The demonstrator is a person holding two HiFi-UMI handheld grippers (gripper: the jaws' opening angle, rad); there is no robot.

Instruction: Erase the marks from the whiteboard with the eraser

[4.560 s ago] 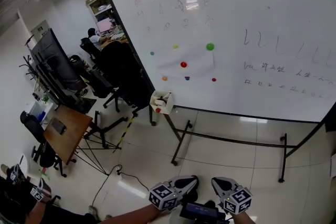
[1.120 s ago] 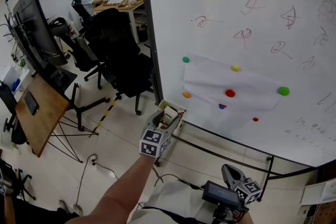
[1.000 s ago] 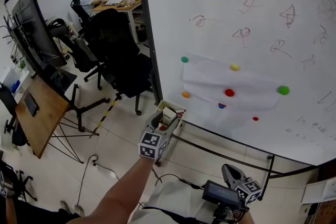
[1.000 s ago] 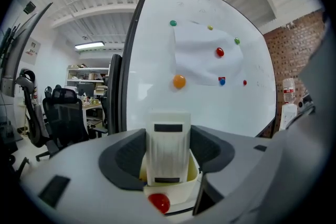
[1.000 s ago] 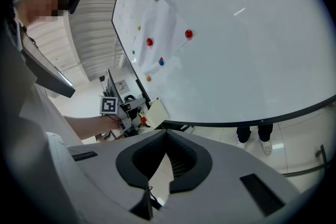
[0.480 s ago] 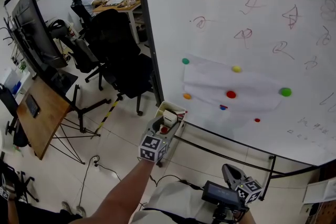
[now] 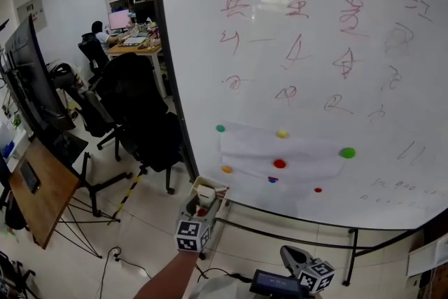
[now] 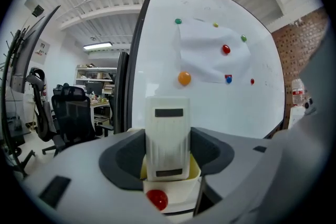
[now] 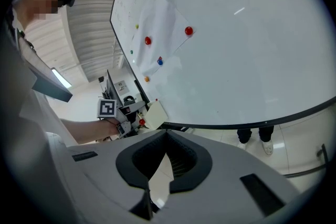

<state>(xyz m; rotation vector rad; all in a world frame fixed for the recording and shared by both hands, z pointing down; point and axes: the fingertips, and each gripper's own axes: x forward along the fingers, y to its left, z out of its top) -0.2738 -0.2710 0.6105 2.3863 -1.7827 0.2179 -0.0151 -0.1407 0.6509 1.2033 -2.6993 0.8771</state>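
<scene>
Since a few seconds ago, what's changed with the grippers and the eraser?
The left gripper has reached forward from beside the body to the cream holder box at the lower left corner of the whiteboard, and its jaws now press both sides of the white eraser standing there. The right gripper stays low by the body, shut and empty. The red marks remain unerased.

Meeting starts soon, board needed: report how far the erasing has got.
Done: nothing; red handwritten marks cover the white whiteboard. In hand: the left gripper is closed on the white block eraser in its cream box. The right gripper is shut, empty. Remaining: lift the eraser, wipe everything.
</scene>
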